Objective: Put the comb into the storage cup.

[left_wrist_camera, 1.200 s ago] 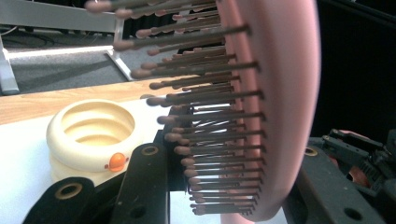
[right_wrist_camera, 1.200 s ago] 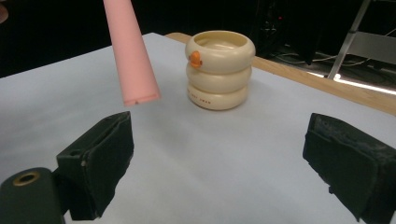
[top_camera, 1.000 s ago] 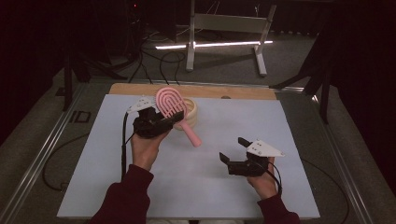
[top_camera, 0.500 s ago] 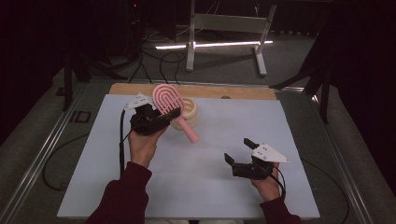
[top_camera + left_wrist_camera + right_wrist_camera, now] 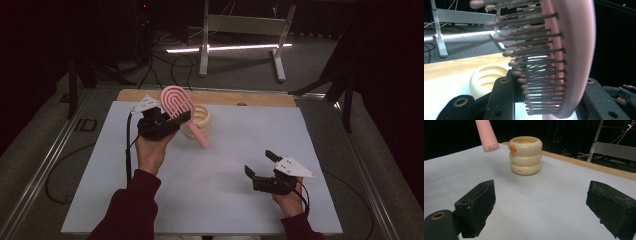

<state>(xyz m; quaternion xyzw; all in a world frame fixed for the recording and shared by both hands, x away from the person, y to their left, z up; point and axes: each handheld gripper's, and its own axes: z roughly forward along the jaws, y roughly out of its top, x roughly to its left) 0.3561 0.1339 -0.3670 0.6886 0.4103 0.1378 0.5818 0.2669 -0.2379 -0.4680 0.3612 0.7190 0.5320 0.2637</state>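
My left gripper [image 5: 170, 121] is shut on the head of a pink hairbrush [image 5: 176, 100], held in the air at the table's far left. Up close the brush [image 5: 574, 50] stands between the jaws of the left gripper [image 5: 546, 100], bristles pointing left. Its handle slants down to the right in front of a cream ringed cup [image 5: 201, 119], with the handle tip [image 5: 487, 137] hanging above the table. The cup [image 5: 525, 155] stands upright with an orange spot on its side. My right gripper [image 5: 261, 165] is open and holds nothing, low over the near right; the right gripper [image 5: 541, 207] faces the cup.
The white table sheet [image 5: 240, 145] ends at a wooden strip [image 5: 250, 98] along the far edge. Beyond it stand a metal frame [image 5: 240, 30] and floor cables. A rail [image 5: 45, 165] runs along the table's left side.
The left gripper has carried the brush slightly up and away. The right gripper has drifted a little toward the near right, still open.
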